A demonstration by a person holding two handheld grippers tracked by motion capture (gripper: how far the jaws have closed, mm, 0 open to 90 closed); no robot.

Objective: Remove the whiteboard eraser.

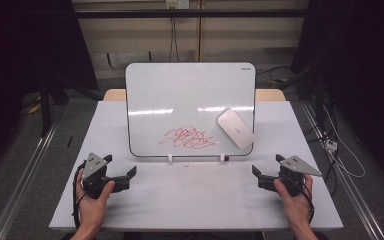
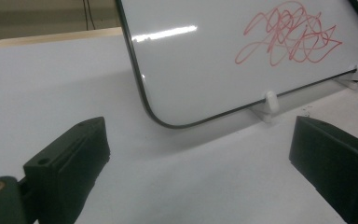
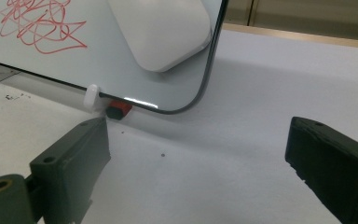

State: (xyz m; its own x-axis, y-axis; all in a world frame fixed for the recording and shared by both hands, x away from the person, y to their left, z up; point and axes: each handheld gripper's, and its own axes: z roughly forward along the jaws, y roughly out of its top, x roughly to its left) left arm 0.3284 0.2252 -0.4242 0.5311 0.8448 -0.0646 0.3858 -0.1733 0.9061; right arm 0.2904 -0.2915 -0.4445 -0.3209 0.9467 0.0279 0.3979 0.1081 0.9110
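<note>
A whiteboard [image 1: 180,95] is leaning back on two small white clips [image 1: 170,159] at the middle of a white table [image 1: 200,200], red scribble [image 1: 187,138] covering its lower centre and a pale rectangular eraser [image 1: 235,128] clinging to its lower right corner. A person is holding the left gripper [image 1: 122,176] and the right gripper [image 1: 264,176] low over the near edge, well apart, both with jaws standing wide and nothing between them. A small red-and-black object [image 3: 120,109] is peeking from under the board's corner.

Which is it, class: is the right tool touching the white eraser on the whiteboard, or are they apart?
Apart. In the high view, the right tool is low over the table, while the eraser sits up on the whiteboard, with bare table between them.
</note>
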